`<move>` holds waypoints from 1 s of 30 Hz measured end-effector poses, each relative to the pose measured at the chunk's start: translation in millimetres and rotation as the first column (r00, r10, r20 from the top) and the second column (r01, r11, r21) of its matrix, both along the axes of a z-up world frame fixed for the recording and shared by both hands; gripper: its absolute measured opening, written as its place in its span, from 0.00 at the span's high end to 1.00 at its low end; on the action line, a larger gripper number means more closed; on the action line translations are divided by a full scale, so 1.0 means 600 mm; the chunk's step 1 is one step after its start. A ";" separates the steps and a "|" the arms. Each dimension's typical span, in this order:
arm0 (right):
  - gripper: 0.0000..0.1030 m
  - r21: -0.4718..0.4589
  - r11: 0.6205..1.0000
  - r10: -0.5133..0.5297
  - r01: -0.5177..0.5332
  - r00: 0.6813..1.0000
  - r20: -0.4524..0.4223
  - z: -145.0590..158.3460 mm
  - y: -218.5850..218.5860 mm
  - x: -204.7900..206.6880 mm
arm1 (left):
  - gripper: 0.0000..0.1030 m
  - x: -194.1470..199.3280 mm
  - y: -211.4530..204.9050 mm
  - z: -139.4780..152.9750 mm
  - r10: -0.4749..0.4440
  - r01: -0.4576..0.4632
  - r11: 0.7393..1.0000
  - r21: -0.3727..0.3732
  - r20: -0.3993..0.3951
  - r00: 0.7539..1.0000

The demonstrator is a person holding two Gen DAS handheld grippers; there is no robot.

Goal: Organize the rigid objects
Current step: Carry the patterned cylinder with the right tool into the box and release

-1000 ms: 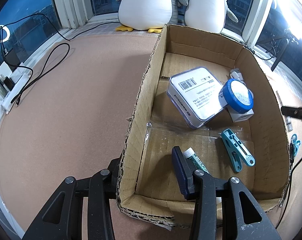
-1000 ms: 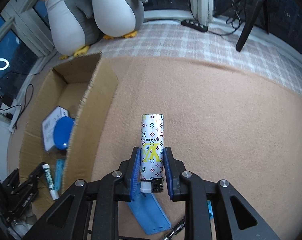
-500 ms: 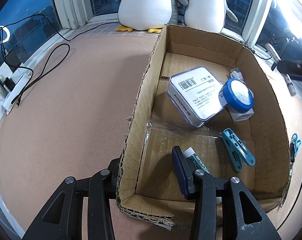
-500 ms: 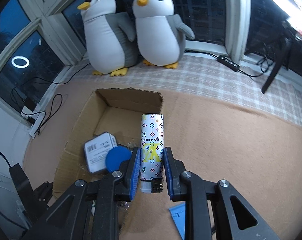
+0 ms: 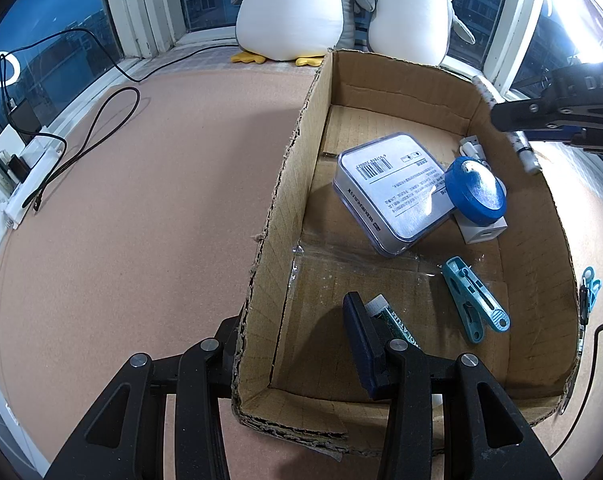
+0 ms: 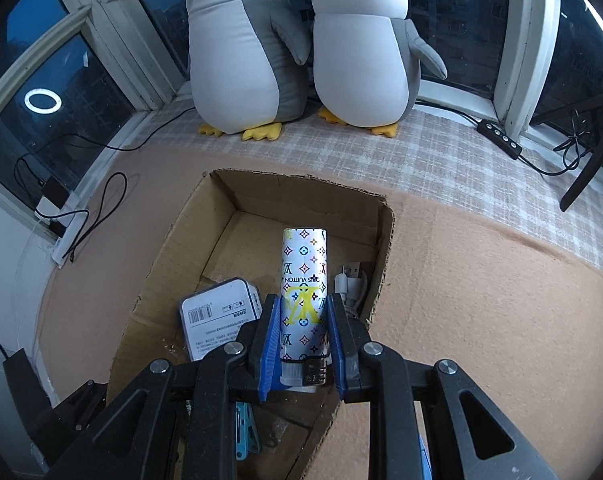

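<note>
Left gripper (image 5: 297,344) is clamped on the near-left wall of the cardboard box (image 5: 277,200), one finger outside, one inside beside a green tube (image 5: 397,322). Right gripper (image 6: 303,344) pinches the patterned lighter (image 6: 303,280) tight between its blue pads, holding it upright over the box's right side. Inside on the box floor: a teal clip (image 5: 475,300), then the silver tin (image 5: 393,192) touching a blue-lidded item (image 5: 475,192), white cable (image 6: 351,284) at the right wall. Two plush penguins (image 6: 301,48) sit beyond.
</note>
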State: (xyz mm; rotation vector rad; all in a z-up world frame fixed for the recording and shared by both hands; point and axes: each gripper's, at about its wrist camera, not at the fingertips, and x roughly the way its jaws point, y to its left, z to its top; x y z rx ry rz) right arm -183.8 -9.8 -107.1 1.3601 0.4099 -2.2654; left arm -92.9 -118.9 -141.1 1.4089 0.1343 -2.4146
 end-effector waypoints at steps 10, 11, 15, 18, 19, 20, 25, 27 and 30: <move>0.80 0.033 0.999 0.007 -0.007 1.000 0.003 -0.015 -0.006 -0.008 | 0.56 0.000 0.000 0.000 -0.002 0.002 1.000 -0.002 0.000 1.000; 0.80 0.035 0.999 0.009 -0.009 1.000 0.002 -0.015 -0.007 -0.008 | 0.56 0.000 0.000 0.000 -0.002 0.002 1.000 -0.002 0.000 1.000; 0.80 0.036 0.999 0.014 -0.014 1.000 0.002 -0.015 -0.009 -0.008 | 0.56 0.000 0.000 0.000 -0.002 0.002 1.000 -0.002 0.000 1.000; 0.80 0.037 0.999 0.014 -0.014 1.000 0.003 -0.017 -0.009 -0.008 | 0.56 0.000 0.000 0.000 -0.003 0.003 1.000 -0.002 0.000 1.000; 0.79 0.038 0.999 0.017 -0.017 1.000 0.004 -0.017 -0.009 -0.008 | 0.56 0.000 0.000 0.000 -0.003 0.003 1.000 -0.002 0.000 1.000; 0.78 0.037 0.999 0.018 -0.018 1.000 0.005 -0.017 -0.009 -0.008 | 0.56 0.000 0.000 0.000 -0.003 0.003 1.000 -0.002 0.000 1.000; 0.73 0.024 1.000 0.018 -0.018 1.000 -0.005 -0.009 -0.005 -0.007 | 0.56 0.000 -0.001 0.000 -0.003 0.003 1.000 -0.002 0.000 1.000; 0.73 0.015 1.000 0.019 -0.019 1.000 -0.009 -0.003 0.000 -0.004 | 0.56 0.000 -0.001 0.000 -0.004 0.004 1.000 -0.002 0.000 1.000; 0.73 -0.004 1.000 0.019 -0.019 1.000 -0.013 0.010 0.010 0.002 | 0.56 0.000 0.000 0.000 -0.003 0.003 1.000 -0.003 0.000 1.000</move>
